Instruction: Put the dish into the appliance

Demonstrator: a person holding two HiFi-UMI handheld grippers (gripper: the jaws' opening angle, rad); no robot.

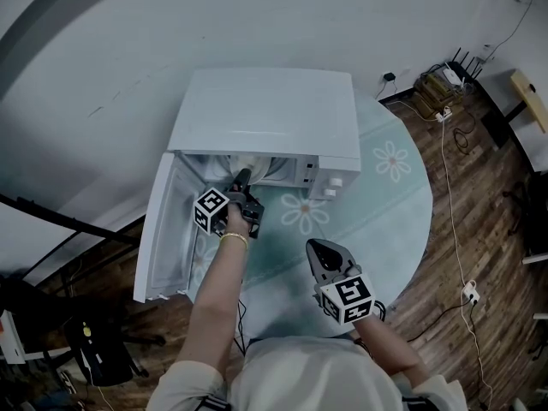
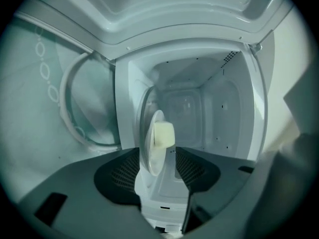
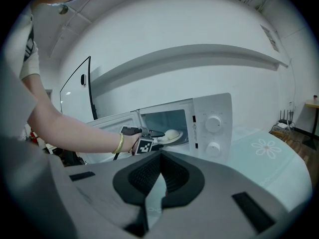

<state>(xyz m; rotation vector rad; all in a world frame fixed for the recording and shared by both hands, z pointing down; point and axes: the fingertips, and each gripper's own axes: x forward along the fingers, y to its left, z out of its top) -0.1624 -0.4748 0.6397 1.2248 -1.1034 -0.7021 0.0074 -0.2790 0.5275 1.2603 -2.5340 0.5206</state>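
Sitting inside the open microwave (image 1: 265, 114), the dish (image 2: 149, 151) lies between the left gripper's (image 2: 157, 156) parted jaws, not pressed by either pad.
It shows edge-on there, a thin glossy white disc carrying a pale rounded lump (image 2: 164, 134) that cannot be identified. The head view hides it. The right gripper (image 3: 160, 156) hangs well apart and empty, its ribbed black pads together.

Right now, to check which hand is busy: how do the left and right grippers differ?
The left gripper is at the open microwave, jaws apart around the dish. The right gripper hangs back over the table, jaws together and empty. Both carry a marker cube.
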